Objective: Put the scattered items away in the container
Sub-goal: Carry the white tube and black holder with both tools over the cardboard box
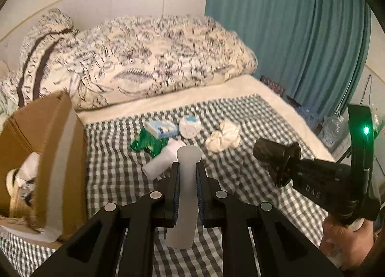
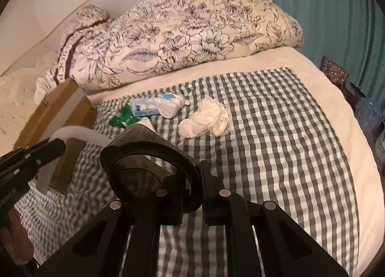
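Note:
In the left wrist view my left gripper (image 1: 189,168) is shut on a long white plastic strip (image 1: 188,154), held lengthwise between the blue pads above the checked cloth. To the left stands the open cardboard box (image 1: 60,127) with a few items inside. My right gripper (image 2: 196,176) is shut on the rim of a dark mesh cup (image 2: 144,154), lifted off the bed. Behind them on the cloth lie a green packet (image 1: 146,143), a blue-and-white box (image 1: 161,129), a round white tub (image 1: 190,126), a white roll (image 1: 160,162) and a crumpled white cloth (image 1: 223,137).
A folded floral duvet (image 2: 182,36) lies across the back of the bed. Teal curtains (image 1: 288,36) hang at the right, with bottles and bags on the floor below. A hand (image 1: 346,236) grips the right gripper's handle. The checked cloth (image 2: 276,144) covers the near bed.

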Action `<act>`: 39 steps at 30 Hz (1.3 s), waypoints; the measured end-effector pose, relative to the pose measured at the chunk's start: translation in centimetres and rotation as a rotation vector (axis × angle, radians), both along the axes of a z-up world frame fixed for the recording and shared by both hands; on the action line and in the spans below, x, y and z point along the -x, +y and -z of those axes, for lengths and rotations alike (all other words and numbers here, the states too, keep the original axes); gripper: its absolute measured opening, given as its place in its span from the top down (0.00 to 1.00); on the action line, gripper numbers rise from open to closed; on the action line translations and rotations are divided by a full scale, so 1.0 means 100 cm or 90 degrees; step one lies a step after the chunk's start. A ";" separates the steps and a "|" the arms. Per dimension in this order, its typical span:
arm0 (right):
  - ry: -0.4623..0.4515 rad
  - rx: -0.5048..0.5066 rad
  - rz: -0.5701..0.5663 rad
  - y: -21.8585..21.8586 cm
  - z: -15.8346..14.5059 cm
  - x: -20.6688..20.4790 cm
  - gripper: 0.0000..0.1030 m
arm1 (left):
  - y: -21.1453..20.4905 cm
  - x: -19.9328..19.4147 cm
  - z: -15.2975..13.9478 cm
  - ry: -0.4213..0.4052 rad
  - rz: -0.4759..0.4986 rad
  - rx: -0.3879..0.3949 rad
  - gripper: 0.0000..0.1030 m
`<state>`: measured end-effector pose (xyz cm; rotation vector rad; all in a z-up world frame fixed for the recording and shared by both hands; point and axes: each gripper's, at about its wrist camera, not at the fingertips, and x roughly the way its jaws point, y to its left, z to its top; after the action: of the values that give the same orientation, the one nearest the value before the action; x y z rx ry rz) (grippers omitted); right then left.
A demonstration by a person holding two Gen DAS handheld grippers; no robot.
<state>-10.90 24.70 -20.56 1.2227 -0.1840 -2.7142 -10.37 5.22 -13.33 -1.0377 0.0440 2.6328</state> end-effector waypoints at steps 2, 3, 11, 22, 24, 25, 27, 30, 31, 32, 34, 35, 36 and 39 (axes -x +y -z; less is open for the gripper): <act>0.010 0.007 0.003 0.001 -0.010 -0.010 0.90 | -0.003 -0.008 -0.011 0.014 -0.004 -0.002 0.88; 0.016 0.010 0.005 0.001 -0.015 -0.016 0.90 | -0.005 -0.013 -0.017 0.021 -0.005 -0.005 0.88; 0.052 0.016 0.004 -0.004 -0.051 -0.052 0.90 | -0.022 -0.043 -0.054 0.061 -0.018 -0.022 0.88; 0.120 0.024 -0.012 -0.027 -0.111 -0.094 0.90 | -0.054 -0.082 -0.104 0.129 -0.036 -0.031 0.88; 0.131 0.024 -0.014 -0.032 -0.119 -0.100 0.90 | -0.061 -0.089 -0.114 0.142 -0.039 -0.034 0.88; 0.136 0.023 -0.016 -0.034 -0.124 -0.103 0.90 | -0.064 -0.092 -0.118 0.149 -0.040 -0.034 0.88; 0.147 0.021 -0.018 -0.039 -0.133 -0.110 0.90 | -0.070 -0.098 -0.127 0.161 -0.045 -0.033 0.88; 0.159 0.020 -0.021 -0.046 -0.143 -0.118 0.90 | -0.077 -0.105 -0.136 0.173 -0.047 -0.025 0.88; 0.163 0.021 -0.023 -0.049 -0.147 -0.120 0.90 | -0.080 -0.107 -0.139 0.177 -0.050 -0.022 0.88; 0.166 0.023 -0.024 -0.051 -0.150 -0.122 0.90 | -0.084 -0.109 -0.141 0.180 -0.053 -0.022 0.88; 0.171 0.026 -0.027 -0.056 -0.156 -0.125 0.90 | -0.094 -0.111 -0.146 0.186 -0.062 -0.024 0.88; 0.174 0.027 -0.028 -0.059 -0.159 -0.126 0.90 | -0.100 -0.112 -0.149 0.188 -0.069 -0.025 0.88; 0.178 0.026 -0.030 -0.061 -0.162 -0.127 0.90 | -0.104 -0.112 -0.150 0.188 -0.073 -0.025 0.88; 0.186 0.033 -0.039 -0.071 -0.172 -0.127 0.90 | -0.120 -0.112 -0.155 0.197 -0.085 -0.026 0.88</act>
<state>1.82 17.64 -3.39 0.7924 -0.1752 -2.7734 0.79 -6.76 2.19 -0.6328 -0.0106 2.8796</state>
